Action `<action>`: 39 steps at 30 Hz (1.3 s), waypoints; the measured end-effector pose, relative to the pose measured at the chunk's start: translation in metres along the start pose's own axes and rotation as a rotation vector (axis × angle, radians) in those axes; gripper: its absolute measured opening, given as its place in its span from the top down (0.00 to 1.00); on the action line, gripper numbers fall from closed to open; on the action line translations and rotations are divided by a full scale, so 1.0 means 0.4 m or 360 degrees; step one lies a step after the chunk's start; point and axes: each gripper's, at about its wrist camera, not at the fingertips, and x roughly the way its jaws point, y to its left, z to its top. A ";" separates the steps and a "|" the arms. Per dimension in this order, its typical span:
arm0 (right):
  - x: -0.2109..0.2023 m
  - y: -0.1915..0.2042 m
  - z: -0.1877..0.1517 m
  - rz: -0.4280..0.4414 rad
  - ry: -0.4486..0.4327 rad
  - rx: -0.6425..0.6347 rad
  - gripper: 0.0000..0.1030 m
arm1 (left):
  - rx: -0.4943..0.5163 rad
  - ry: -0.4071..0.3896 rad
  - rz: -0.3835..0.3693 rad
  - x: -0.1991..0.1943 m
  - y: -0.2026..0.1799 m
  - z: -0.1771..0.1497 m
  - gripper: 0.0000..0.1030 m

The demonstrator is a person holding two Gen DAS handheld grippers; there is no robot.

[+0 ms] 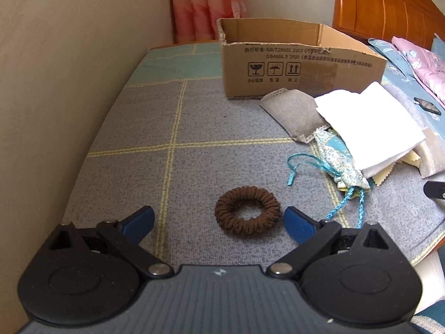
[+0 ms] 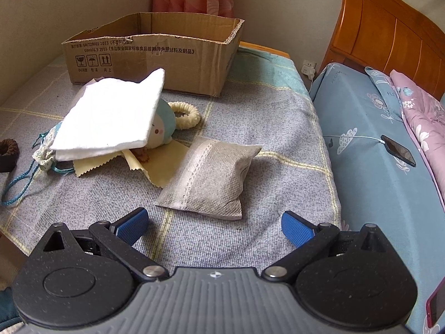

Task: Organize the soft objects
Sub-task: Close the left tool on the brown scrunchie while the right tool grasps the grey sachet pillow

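Observation:
A brown scrunchie [image 1: 247, 210] lies on the grey checked cover, just ahead of my open left gripper [image 1: 219, 222] and toward its right finger. An open cardboard box [image 1: 292, 61] stands at the back. A grey fabric sachet [image 2: 211, 178] lies just ahead of my open, empty right gripper [image 2: 214, 224]. Behind it a white folded cloth [image 2: 114, 117] covers a blue round plush [image 2: 162, 128], yellow cloths [image 2: 155, 167] and a floral drawstring pouch [image 2: 44, 150]. A cream scrunchie [image 2: 185, 115] lies by the box [image 2: 155, 55].
A wall runs along the left side of the cover [image 1: 41, 83]. A bed with a blue sheet [image 2: 375, 153] lies to the right, with a phone [image 2: 399, 150] on a cable and a wooden headboard [image 2: 389, 33]. Pink curtains [image 1: 205, 5] hang behind the box.

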 end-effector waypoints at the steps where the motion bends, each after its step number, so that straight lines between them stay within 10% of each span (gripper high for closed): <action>1: 0.000 -0.003 -0.002 0.0020 -0.0005 0.0009 0.00 | 0.0025 -0.0015 -0.0012 -0.005 -0.008 0.000 0.16; 11: 0.005 -0.023 -0.016 0.0106 -0.0050 0.0080 0.00 | 0.0010 -0.0012 -0.0141 -0.017 -0.028 0.010 0.54; 39: 0.029 -0.037 0.055 -0.0103 -0.0115 0.0052 0.06 | -0.0005 0.0003 -0.0123 0.000 -0.014 0.022 0.48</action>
